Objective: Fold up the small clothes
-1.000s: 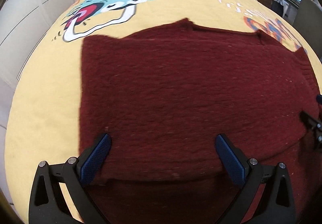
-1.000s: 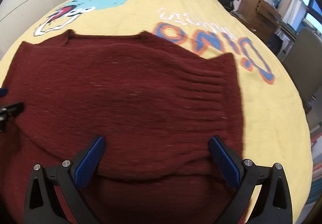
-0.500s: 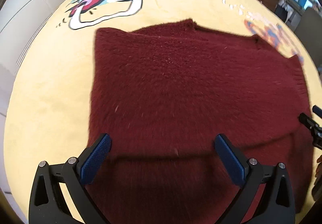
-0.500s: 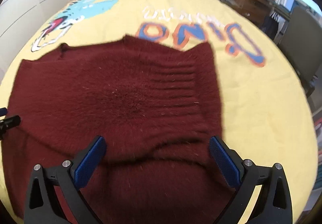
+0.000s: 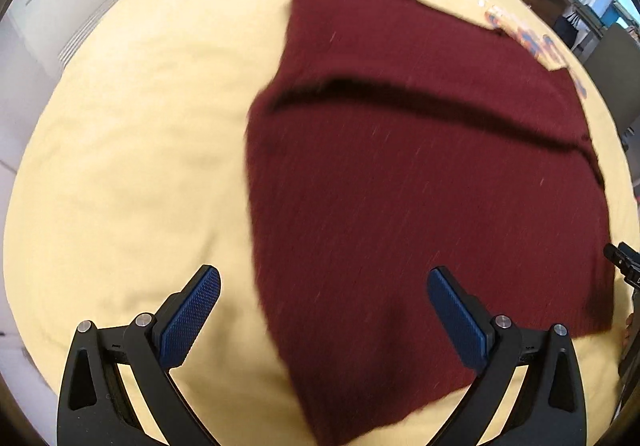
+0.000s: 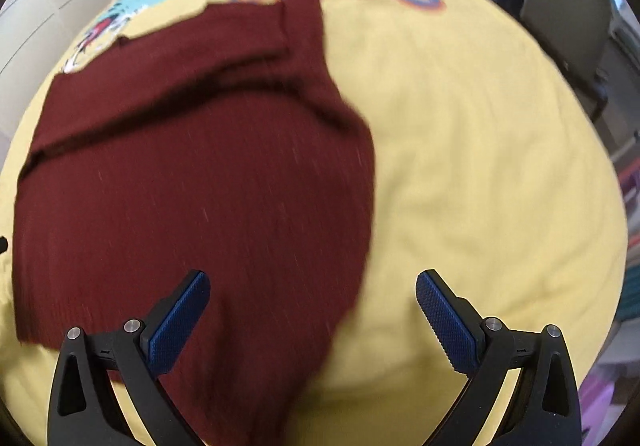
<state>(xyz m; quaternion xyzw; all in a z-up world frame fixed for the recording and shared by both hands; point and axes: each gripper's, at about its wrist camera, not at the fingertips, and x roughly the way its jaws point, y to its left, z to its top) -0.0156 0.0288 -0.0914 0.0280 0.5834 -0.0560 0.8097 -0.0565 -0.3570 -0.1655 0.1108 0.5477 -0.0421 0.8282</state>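
Fingers (image 5: 200, 302) of the left gripper (image 5: 324, 306) are spread wide and hold nothing, and the right gripper (image 6: 312, 306) is just as wide and empty. Below both, the maroon sweater (image 5: 420, 185) lies folded on the yellow bedspread (image 5: 132, 149), a crease crossing its far half.

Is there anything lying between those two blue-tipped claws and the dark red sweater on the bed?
Nothing visible. The left gripper and the right gripper are both open, right above the maroon sweater, which lies on the yellow bedspread. Only bare sweater and bedspread show between their fingers.
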